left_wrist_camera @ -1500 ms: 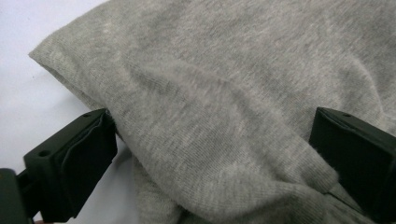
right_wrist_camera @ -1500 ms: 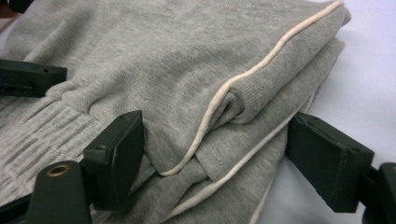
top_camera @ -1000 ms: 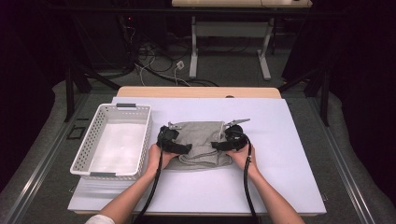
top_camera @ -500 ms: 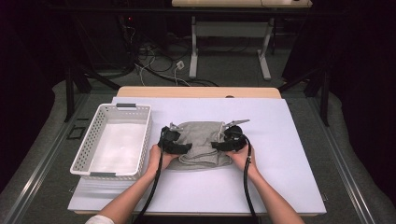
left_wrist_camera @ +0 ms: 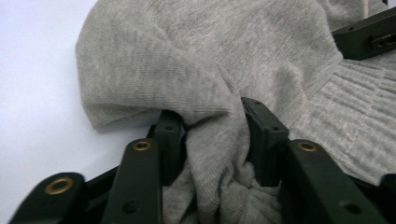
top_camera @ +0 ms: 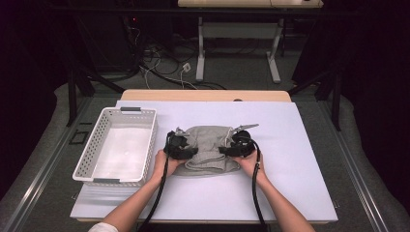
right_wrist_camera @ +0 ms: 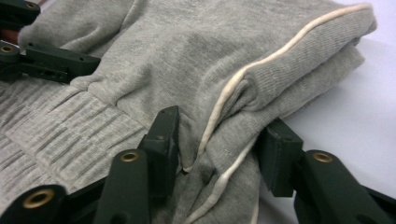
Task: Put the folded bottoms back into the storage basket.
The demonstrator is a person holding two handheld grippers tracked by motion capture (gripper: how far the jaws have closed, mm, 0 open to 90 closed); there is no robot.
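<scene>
Left gripper (left_wrist_camera: 215, 126): black hard-plastic jaws with brass rivets, low centre of its own view. They have just been closing and now pinch a bunched fold of the grey knit garment (left_wrist_camera: 196, 60), fabric gathered into a thick wrinkle between the pads.

Right gripper (right_wrist_camera: 219, 140): same build, jaws also just closing. It clamps the garment's other folded edge, where a cream piping cord (right_wrist_camera: 261, 58) runs diagonally toward the upper right of the frame.

Garment texture: fine jersey on top, with a wide ribbed band (right_wrist_camera: 60, 126) at left of the right gripper view. It is soft, stacked in several layers, with rounded folds.

High view: the garment sits centre frame on the matte white table sheet (top_camera: 300, 159), with a gripper at each side. A white perforated plastic basket (top_camera: 92, 154), rectangular with grey handles, stands left of it, near but apart.
</scene>
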